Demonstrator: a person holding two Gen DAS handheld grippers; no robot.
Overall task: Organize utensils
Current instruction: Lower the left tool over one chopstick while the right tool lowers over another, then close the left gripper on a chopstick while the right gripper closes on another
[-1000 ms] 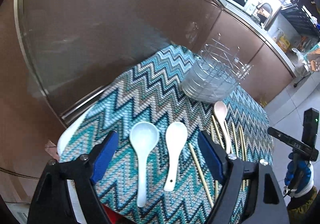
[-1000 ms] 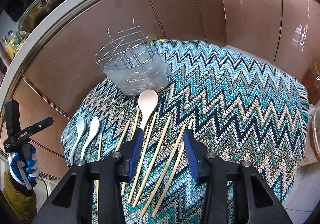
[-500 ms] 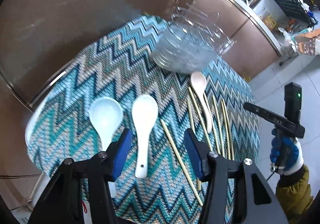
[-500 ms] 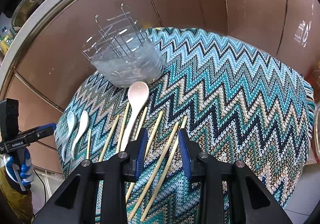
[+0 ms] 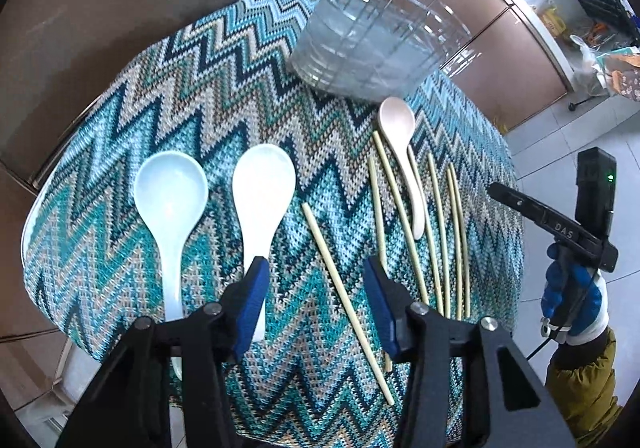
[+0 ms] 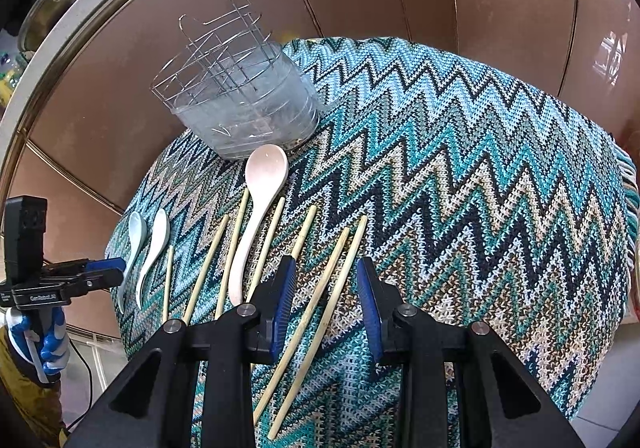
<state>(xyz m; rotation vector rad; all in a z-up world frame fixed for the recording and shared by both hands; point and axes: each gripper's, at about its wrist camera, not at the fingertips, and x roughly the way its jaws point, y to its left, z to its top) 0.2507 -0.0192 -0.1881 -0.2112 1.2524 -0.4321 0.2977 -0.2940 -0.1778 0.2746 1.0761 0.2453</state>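
Hanging over the zigzag cloth (image 6: 460, 151) on the worktop, both grippers are getting ready to pick up chopsticks. The left gripper (image 5: 314, 298) has just been closing in. One lone chopstick (image 5: 344, 296) lies slanted between its blue pads, but the pads are not touching it, so it holds nothing yet. The white spoon (image 5: 260, 203) sits just beside its left pad, and the pale blue spoon (image 5: 170, 207) lies next to that.

The right gripper (image 6: 326, 298) has also been closing a little. Two chopsticks (image 6: 328, 296) lie side by side between its pads. There is still a gap on each side, so I think it is loose and not squeezing them.

A pink spoon (image 6: 260, 199) rests in the middle with more chopsticks around it. Its bowl points at the wire holder (image 6: 240, 95), which stands at the far side of the cloth. The holder looks like it has nothing in it, so all the things still need to go in. The sticks are laid out apart, which makes each one easy to grab.
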